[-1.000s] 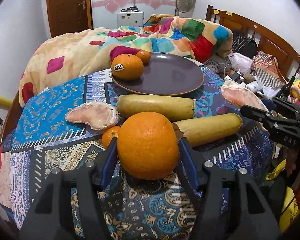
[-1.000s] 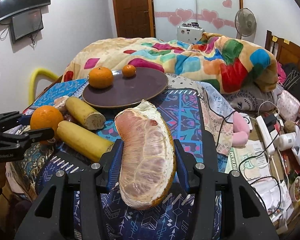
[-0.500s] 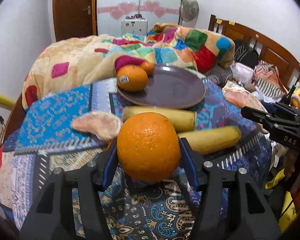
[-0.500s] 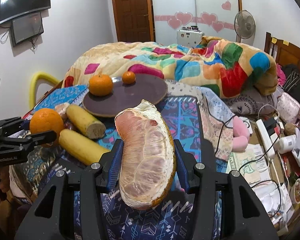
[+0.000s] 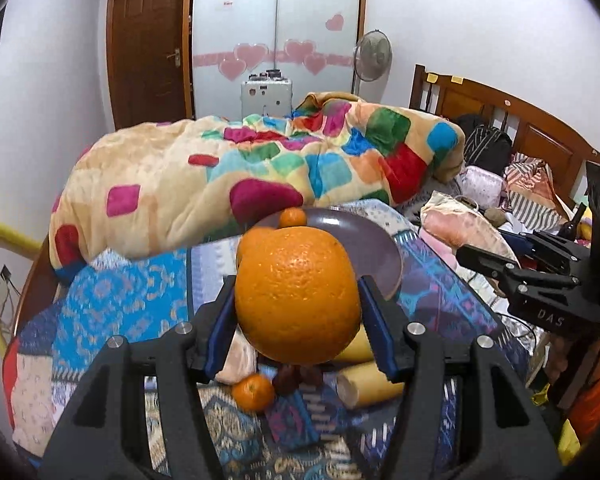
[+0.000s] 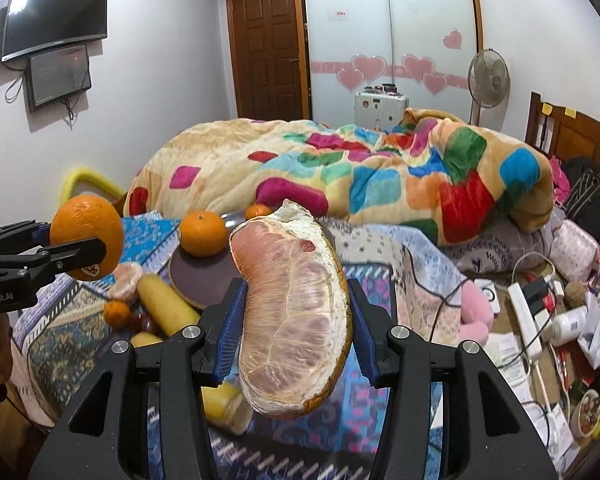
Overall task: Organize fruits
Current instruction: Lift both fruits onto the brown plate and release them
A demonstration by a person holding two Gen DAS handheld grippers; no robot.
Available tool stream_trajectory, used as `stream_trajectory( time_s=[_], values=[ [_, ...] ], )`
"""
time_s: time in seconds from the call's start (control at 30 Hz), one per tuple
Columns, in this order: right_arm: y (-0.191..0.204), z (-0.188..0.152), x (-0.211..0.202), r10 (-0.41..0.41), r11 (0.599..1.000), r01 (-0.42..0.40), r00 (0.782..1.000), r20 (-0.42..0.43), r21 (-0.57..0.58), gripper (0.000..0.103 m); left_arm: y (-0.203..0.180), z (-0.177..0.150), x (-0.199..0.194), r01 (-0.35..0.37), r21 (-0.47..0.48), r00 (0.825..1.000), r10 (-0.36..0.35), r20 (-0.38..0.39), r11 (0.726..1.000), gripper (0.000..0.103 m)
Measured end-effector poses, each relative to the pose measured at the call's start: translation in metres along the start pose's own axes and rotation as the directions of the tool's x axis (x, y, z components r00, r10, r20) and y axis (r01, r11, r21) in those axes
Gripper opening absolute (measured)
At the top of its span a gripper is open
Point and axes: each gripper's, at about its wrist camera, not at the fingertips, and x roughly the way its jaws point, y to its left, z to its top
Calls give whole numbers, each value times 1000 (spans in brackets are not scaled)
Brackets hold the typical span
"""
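My left gripper is shut on a large orange and holds it in the air above the patterned table; it also shows in the right wrist view. My right gripper is shut on a peeled pomelo segment, also lifted. The dark purple plate lies beyond, with a small tangerine on it and an orange at its left edge. On the table below lie two yellow cut fruit pieces, a small tangerine and another pomelo segment.
A colourful patchwork blanket is piled behind the table. The bed's wooden headboard and clutter are at the right. A power strip, cables and bottles lie to the right of the table. A yellow rail stands at the left.
Both grippers have risen with their fruit. The left gripper lifted the orange well above the table, and the right gripper raised the pomelo segment.
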Motion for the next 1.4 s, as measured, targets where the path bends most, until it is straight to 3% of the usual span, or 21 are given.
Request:
stream_trajectory(
  time_s=[0.3,0.83,1.4],
  values=[
    [-8,16,34,-21,1000,21,1000,-6,-9,46,-4,27,37,20,23,1000,-20,-19,1000,57],
    [-11,30,112,-38,996,26,989,-142,-82,46,-13,59,124,34,77,991,-24,-131,996,57],
    [-8,27,137,-12,995,-11,975,-222,-102,46,-23,57,171,23,97,976,-2,-216,995,57]
  ],
)
